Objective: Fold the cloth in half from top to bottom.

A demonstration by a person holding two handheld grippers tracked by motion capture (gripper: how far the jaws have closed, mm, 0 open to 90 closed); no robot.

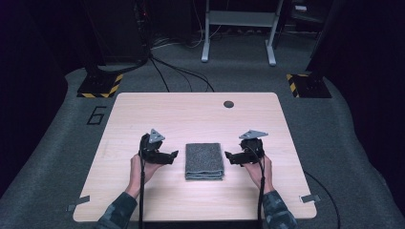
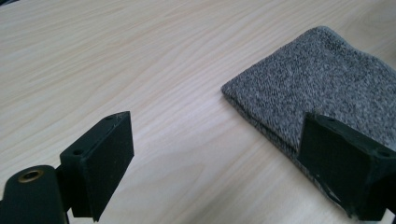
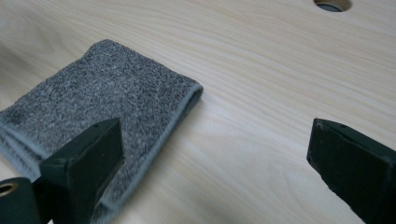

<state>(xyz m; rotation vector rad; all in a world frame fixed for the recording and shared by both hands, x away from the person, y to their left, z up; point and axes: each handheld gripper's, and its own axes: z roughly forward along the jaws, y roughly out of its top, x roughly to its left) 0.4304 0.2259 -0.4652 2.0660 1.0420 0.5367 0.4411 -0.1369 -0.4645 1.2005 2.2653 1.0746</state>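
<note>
Probably the folded grey towel (image 1: 204, 161), which lies flat in the middle of the wooden table (image 1: 191, 114), could slide or lose its neat layers if a jaw catches its edge; the left gripper (image 1: 168, 156) and right gripper (image 1: 231, 157) flank it, both spread and empty

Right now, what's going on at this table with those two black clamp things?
A person sits at a wooden table holding a two-jaw gripper in each hand. A folded grey towel lies flat between them. The left gripper sits just to the towel's left and the right gripper just to its right, both pointing inward at it. Both have their jaws open with nothing between them, so the towel lies free.
</note>
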